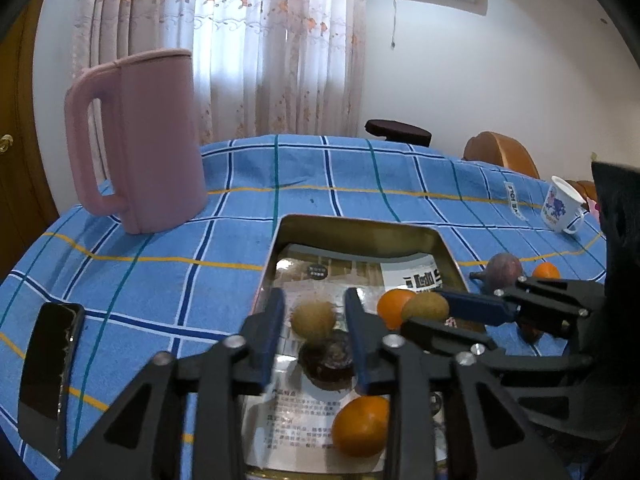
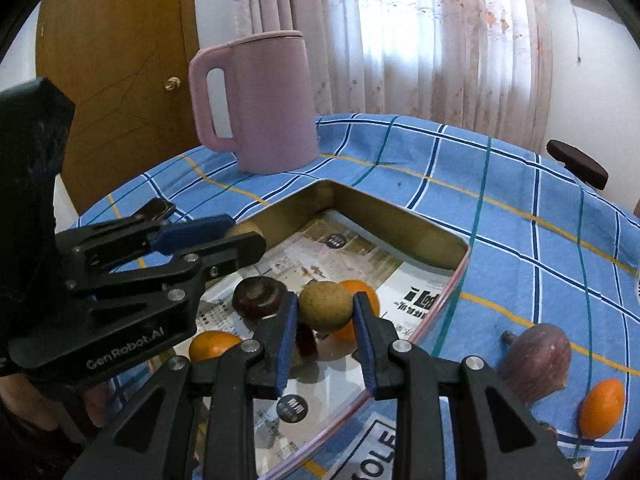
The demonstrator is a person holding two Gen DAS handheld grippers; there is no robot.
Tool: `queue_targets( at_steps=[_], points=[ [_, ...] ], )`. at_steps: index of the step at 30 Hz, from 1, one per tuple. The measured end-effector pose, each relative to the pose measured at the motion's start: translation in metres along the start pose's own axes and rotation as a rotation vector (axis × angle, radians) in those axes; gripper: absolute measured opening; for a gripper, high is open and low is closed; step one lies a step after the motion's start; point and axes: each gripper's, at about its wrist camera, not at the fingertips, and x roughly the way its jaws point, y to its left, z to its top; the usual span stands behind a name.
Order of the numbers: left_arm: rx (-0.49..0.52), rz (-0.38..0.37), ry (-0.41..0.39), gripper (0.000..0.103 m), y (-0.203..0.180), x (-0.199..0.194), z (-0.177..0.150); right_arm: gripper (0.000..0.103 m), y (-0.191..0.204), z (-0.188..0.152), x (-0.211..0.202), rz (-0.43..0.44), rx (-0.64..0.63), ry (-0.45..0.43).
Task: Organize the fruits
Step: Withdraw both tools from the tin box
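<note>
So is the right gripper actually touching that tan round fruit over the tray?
Touching. In the right wrist view, both blue pads of the right gripper press against the tan round fruit, no gap visible.
</note>
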Motion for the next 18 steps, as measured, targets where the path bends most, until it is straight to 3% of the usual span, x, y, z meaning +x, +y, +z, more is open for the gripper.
queue_targets(
  at_steps=[2, 4, 6, 10, 13, 18],
  points=[
    [-0.005, 0.022, -0.022, 0.07, 0.0, -0.008, -0.001, 0.044, 0.001, -0.003, -0.003, 0.0, 0.005, -0.002],
    [-0.009, 0.031, -0.055, 0.079, 0.0, -0.019, 0.0, 0.052, 0.0, -0.006, -0.01, 0.011, 0.011, -0.017],
    [-0.005, 0.021, -0.081, 0.079, -0.004, -0.03, 0.002, 0.053, -0.001, -0.012, -0.023, 0.001, 0.005, -0.04],
    [-0.013, 0.011, -0.118, 0.092, -0.012, -0.043, 0.003, 0.053, -0.011, -0.027, -0.053, -0.046, 0.0, -0.066],
    [-0.014, -0.01, -0.131, 0.092, -0.026, -0.045, 0.002, 0.053, -0.03, -0.04, -0.08, -0.093, 0.029, -0.09],
    [0.035, -0.037, -0.129, 0.092, -0.061, -0.042, -0.003, 0.055, -0.07, -0.064, -0.122, -0.261, 0.088, -0.112]
  ],
)
